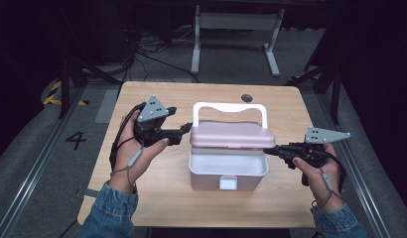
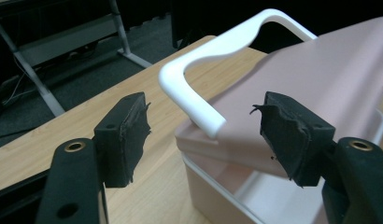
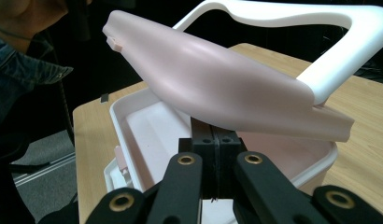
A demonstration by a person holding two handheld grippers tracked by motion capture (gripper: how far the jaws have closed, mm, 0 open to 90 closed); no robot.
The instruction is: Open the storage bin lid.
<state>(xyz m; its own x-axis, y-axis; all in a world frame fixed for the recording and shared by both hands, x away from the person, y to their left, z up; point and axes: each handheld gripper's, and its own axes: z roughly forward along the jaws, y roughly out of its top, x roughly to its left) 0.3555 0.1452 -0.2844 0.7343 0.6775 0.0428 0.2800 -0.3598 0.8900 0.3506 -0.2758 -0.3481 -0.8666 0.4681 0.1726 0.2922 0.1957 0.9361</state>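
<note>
**Pink box propped open mid-table**

The pink box (image 1: 228, 171) sits at the middle of the table (image 1: 157, 198), latch toward the near edge; its lid (image 1: 231, 135) is raised; the right gripper (image 3: 213, 140), jaws clenched together, pokes under the lid's right edge, seemingly propping it; the left gripper (image 2: 203, 135) stands released, the white handle (image 2: 199, 100) end between its parted jaws, untouched.

floor: grey carpet (image 1: 37, 148), "4" marking (image 1: 76, 140) | white desk frame (image 1: 236, 29) behind bench (image 1: 157, 198) | cables (image 1: 152, 49) | dim, dark surroundings
</note>
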